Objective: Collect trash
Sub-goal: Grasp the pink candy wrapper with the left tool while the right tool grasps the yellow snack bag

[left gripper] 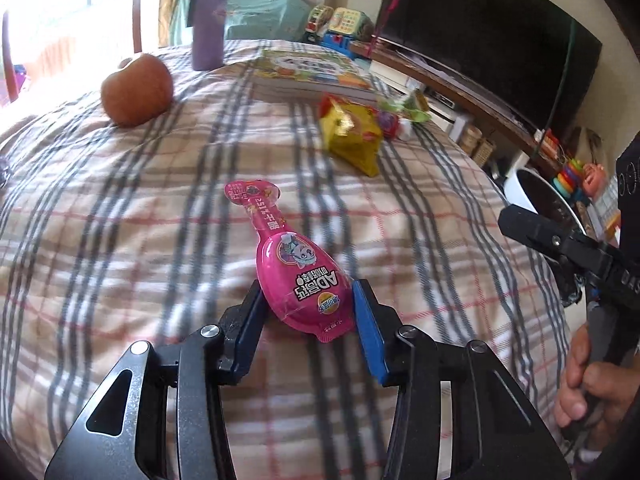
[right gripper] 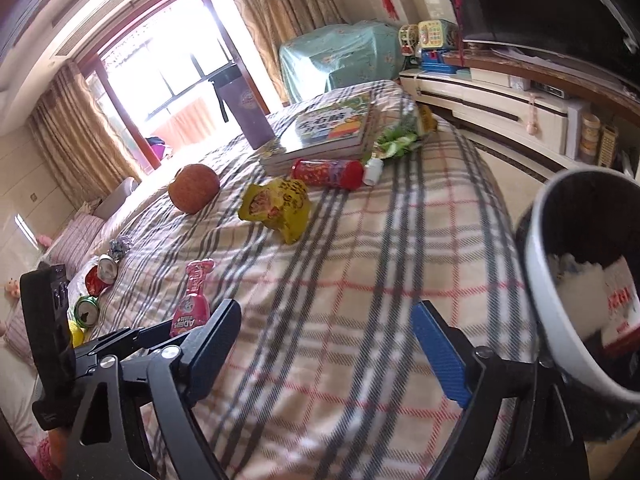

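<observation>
In the left wrist view, the left gripper (left gripper: 308,300) is reaching down onto the plaid blanket (left gripper: 120,240) that is covering the bed. Its two fingers (left gripper: 370,328) are pressing on both sides of the wide end of a pink egg-shaped snack pack (left gripper: 296,276), so they are clamped on it while it is lying on the blanket. The thin flat end of the pack is pointing away from the camera. Farther away a yellow snack bag (left gripper: 354,136) is lying crumpled, near a stack of picture books (left gripper: 316,72). An apple (left gripper: 136,90) and a purple thermos (left gripper: 208,20) are standing to the left of the books. At the right edge, a hand (left gripper: 592,380) is holding the right gripper (left gripper: 520,224) near a white trash bin (left gripper: 516,188).

In the right wrist view, the right gripper (right gripper: 324,320) is hovering over the blanket with its fingers (right gripper: 438,356) wide apart and nothing between them. The bin (right gripper: 536,280) is standing just beside the bed on the right, with crumpled paper inside. The pink pack (right gripper: 192,304) is showing at the left, behind the left gripper's body. A red tube (right gripper: 326,174) is lying in front of the books, and two crushed cans (right gripper: 94,292) are lying at the left edge of the bed.
</observation>
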Tool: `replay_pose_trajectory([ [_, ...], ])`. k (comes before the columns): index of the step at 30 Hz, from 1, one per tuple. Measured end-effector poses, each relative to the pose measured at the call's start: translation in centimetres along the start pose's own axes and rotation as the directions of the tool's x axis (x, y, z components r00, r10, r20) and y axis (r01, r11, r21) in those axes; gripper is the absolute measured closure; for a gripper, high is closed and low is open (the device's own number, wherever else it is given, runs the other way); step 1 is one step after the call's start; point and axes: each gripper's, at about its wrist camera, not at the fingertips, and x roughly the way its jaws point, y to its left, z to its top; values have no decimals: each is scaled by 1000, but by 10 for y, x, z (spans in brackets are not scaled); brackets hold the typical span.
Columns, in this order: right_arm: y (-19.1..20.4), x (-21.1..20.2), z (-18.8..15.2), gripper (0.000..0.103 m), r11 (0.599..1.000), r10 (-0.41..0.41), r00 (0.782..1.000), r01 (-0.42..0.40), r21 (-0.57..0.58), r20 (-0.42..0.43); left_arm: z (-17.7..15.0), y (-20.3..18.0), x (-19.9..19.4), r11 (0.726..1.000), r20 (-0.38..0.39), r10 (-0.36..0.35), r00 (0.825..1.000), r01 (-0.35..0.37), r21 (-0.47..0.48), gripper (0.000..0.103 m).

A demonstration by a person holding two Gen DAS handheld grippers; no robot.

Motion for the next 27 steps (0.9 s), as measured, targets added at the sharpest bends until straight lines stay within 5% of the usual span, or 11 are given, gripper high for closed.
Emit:
replay_pose_trajectory([
  [6,14,37,24,26,999,33,999,-33,-14,-17,1,27,5,993,32,-66,997,69,-98,59],
  [15,29,86,48,28,996,86,996,-85,25,-35,0,26,4,990,38,-99,994,102,-95,46],
  [16,29,90,50,31,996,88,995,-88,27,-37,0,23,5,991,36,-100,994,103,-83,45],
  [18,30,100,53,58,995,92,994,-91,29,-50,0,21,5,993,33,-98,995,100,-69,41],
  [27,24,79,37,74,997,82,995,-82,-4,-57,0,16,6,997,29,-63,998,64,-48,43],
])
